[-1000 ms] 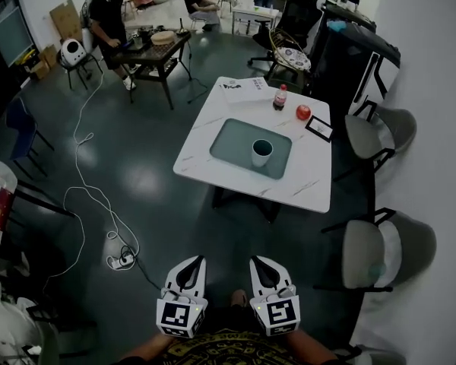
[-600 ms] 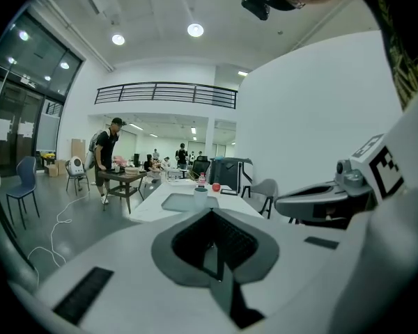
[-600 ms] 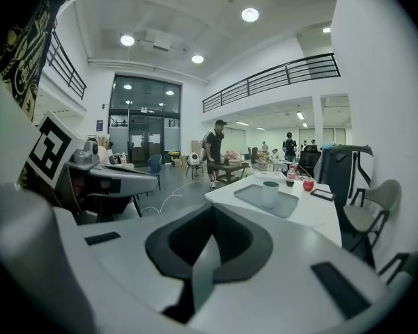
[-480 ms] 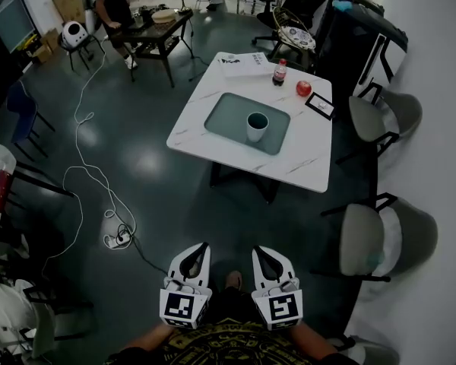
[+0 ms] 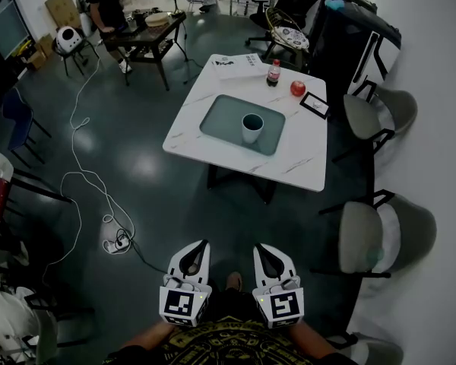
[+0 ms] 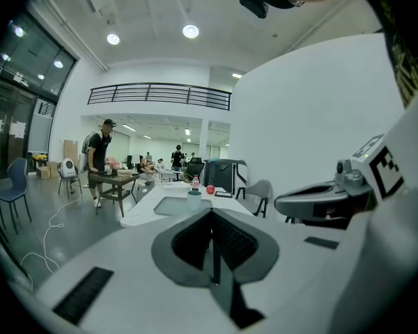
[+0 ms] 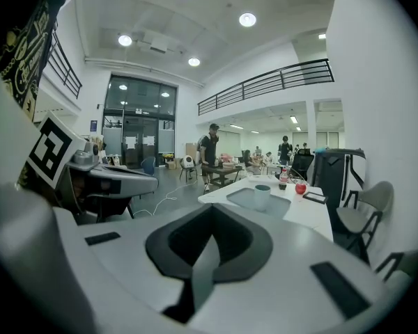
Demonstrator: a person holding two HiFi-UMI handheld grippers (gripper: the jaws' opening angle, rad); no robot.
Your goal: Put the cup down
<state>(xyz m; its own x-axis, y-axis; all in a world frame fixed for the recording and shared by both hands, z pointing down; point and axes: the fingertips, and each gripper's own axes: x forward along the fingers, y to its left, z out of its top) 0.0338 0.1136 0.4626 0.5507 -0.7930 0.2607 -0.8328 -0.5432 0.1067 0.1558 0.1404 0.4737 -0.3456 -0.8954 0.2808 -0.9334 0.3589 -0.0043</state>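
Head view | cup (image 5: 251,128) upright on tray (image 5: 219,117) (mouth up)

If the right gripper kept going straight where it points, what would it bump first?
The right gripper would probably meet the white table, short of the cup; only open floor shows before it, though depth is unclear.

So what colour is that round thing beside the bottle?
Red. The round thing shows best in the head view.

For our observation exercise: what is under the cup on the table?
The cup stands on a grey tray on the white table; the spot beneath it is hidden.
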